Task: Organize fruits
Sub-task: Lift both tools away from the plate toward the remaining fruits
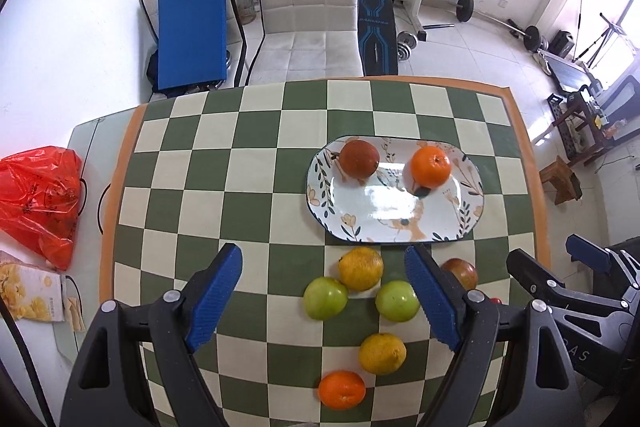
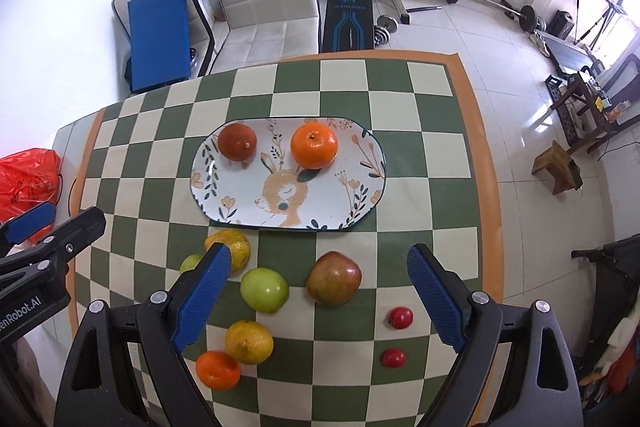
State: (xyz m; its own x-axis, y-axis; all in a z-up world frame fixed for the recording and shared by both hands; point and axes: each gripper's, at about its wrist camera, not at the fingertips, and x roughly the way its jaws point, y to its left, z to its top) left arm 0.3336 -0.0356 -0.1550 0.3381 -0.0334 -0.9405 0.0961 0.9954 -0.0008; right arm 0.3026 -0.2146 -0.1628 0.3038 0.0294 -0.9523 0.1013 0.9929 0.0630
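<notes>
Left hand-held gripper (image 1: 322,301): I hold it released above the counter (image 1: 256,163), blue pads wide apart and empty; a green apple (image 1: 325,297), a yellow citrus (image 1: 360,268) and a second green apple (image 1: 397,301) lie ahead between its fingers.

Right hand-held gripper (image 2: 320,297): I hold it released as well, nothing between the pads; the red-green apple (image 2: 334,279) sits just ahead, midway between the fingers.

Plate (image 2: 372,163): beyond both fingertips, bearing a dark red-brown fruit (image 2: 237,142) and an orange (image 2: 314,146); its near half is bare.

Loose fruit: near the right gripper's left finger lie the second yellow citrus (image 2: 249,342) and a small orange (image 2: 218,369), touching; near its right finger, two cherry tomatoes (image 2: 400,317), apart from each other.

Handling, apples: I judge them firm, smooth and fairly heavy; a grip across the widest part should keep them from squirting out.

Handling, citrus: the rind looks dimpled and slightly yielding; I would close on the equator with moderate force.

Handling, tomatoes: small, glossy and likely soft; a light pinch, or they may split or roll.

Progress: two pieces plated, the rest on the counter, I judge.
</notes>
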